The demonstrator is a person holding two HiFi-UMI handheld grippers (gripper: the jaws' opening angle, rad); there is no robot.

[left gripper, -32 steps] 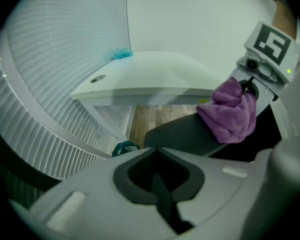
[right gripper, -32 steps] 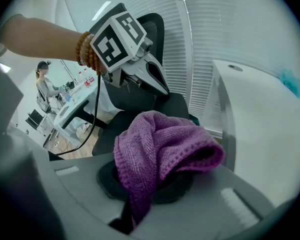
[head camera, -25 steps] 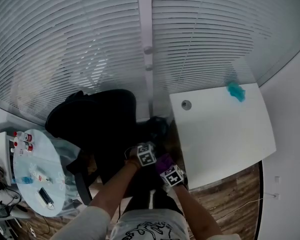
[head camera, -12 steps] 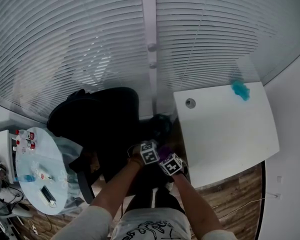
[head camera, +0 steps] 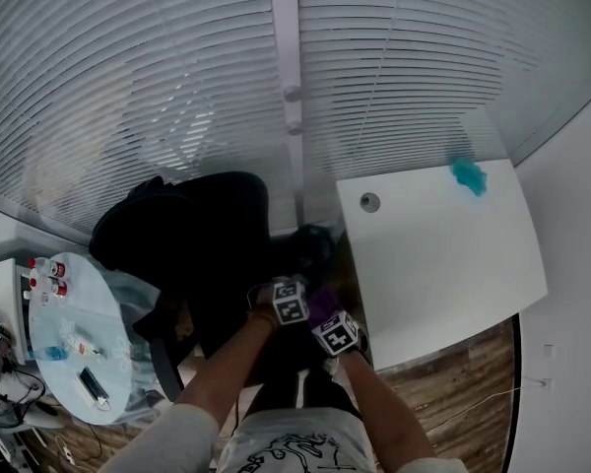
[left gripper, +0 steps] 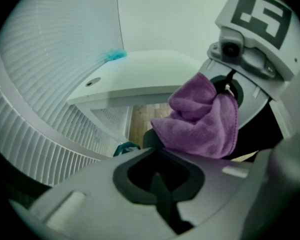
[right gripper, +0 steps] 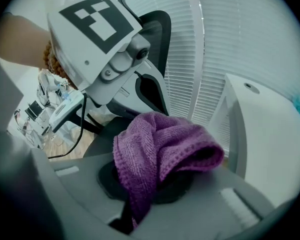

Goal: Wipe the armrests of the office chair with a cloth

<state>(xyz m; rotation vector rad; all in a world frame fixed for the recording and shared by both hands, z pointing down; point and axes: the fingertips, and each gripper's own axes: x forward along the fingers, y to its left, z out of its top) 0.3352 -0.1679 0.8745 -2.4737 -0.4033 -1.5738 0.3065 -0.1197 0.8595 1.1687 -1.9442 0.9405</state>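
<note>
White slatted blinds (head camera: 177,87) fill the background, with a white desk (head camera: 443,264) at the right and a round glass table (head camera: 51,325) at the lower left. The black office chair (head camera: 192,244) stands between them on a wood floor.

The 2 grippers hang close together over the chair's right side, beside the desk edge. The right gripper (right gripper: 135,206) is clenched on the purple cloth (right gripper: 160,149), which bulges above the jaws in a loose bunch. The left gripper (left gripper: 161,191) has its jaws pressed together on nothing.

No armrest shows clearly under the cloth, so contact cannot be confirmed.

Only a narrow fold seems pinched, so dragging along an armrest could pull the cloth free. The bunch may also roll instead of wiping flat. With the grippers this near each other, a sideways stroke could knock them together. Nothing braces the chair, so it may swivel or roll away.
</note>
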